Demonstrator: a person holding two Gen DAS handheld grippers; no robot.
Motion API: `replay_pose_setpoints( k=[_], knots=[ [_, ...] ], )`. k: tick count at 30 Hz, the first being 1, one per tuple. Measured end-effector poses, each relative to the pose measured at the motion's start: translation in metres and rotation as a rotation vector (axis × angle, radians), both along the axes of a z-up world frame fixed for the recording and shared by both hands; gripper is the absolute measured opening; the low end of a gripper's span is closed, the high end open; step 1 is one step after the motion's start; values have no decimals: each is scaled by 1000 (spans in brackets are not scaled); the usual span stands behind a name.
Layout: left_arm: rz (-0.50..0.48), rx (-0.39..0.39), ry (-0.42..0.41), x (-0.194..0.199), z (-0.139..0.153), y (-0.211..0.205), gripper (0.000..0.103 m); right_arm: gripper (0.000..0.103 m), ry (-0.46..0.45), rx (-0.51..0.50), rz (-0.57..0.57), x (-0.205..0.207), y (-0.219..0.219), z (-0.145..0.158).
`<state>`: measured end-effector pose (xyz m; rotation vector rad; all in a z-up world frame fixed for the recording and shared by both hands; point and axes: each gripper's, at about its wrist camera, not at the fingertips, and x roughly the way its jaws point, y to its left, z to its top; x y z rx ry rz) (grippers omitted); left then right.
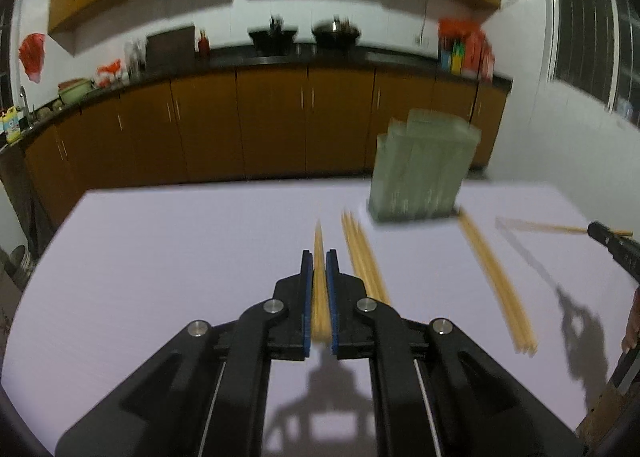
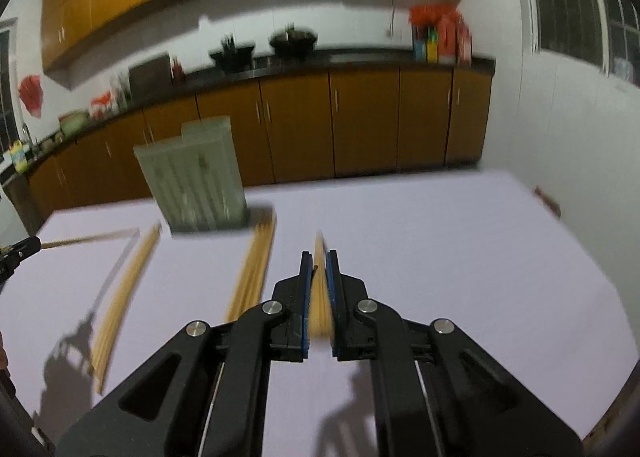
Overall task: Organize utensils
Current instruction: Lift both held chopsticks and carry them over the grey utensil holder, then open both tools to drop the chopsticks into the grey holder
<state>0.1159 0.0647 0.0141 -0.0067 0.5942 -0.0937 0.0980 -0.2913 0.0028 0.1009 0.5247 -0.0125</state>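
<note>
We hold chopsticks clamped in our left gripper [image 1: 319, 257] and right gripper [image 2: 319, 257], aimed toward the holder [image 1: 420, 173] for dropping in.

Both my cameras sit just behind their gripper fingers, looking forward and somewhat down along them. My left gripper [image 1: 319, 261] fills the lower part of the left wrist view; beyond it are the white table [image 1: 168, 249], the green utensil holder [image 1: 420, 173] to the right and the kitchen cabinets [image 1: 272, 121] behind. The right wrist view looks over my right gripper [image 2: 319, 261] the same way, holder left. Shared: table, holder, loose chopsticks [image 1: 496, 281], cabinets. Each view catches the other gripper at its edge. Both are motion-blurred.
</note>
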Motion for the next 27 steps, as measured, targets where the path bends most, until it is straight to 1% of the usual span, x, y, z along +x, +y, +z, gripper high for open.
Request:
replay_pose_setpoints(
  k=[3, 5, 13, 15, 17, 18, 19, 21, 22, 23, 25, 27],
  knots=[
    [10, -31, -54, 4, 24, 5, 8, 8, -54, 5, 7, 2, -3, 21],
    [11, -41, -75, 7, 34, 8, 8, 8, -75, 7, 8, 5, -3, 30],
    [8, -31, -148, 25, 72, 5, 7, 8, -135, 4, 11, 22, 3, 57],
    [4, -33, -169, 28, 84, 4, 7, 8, -175, -2, 20, 24, 6, 74],
    [-5, -41, -211, 34, 107, 0, 7, 8, -222, 2, 32, 21, 5, 92],
    [-10, -47, -229, 35, 117, -1, 7, 8, -261, 12, 40, 22, 7, 106],
    [-16, -59, -265, 37, 133, -5, 7, 8, -287, 20, 46, 22, 9, 115],
    [-32, -77, -322, 37, 155, -12, 7, 8, -361, 51, 64, 24, 14, 138],
    [-43, -86, -359, 39, 169, -19, 7, 8, -385, 62, 72, 25, 16, 145],
    [-56, -90, -379, 41, 178, -25, 7, 8, -406, 74, 82, 27, 20, 151],
    [-90, -101, -392, 47, 189, -39, 7, 8, -417, 87, 107, 36, 27, 155],
    [-119, -100, -388, 56, 191, -55, 7, 8, -395, 98, 142, 48, 36, 151]
  ],
)
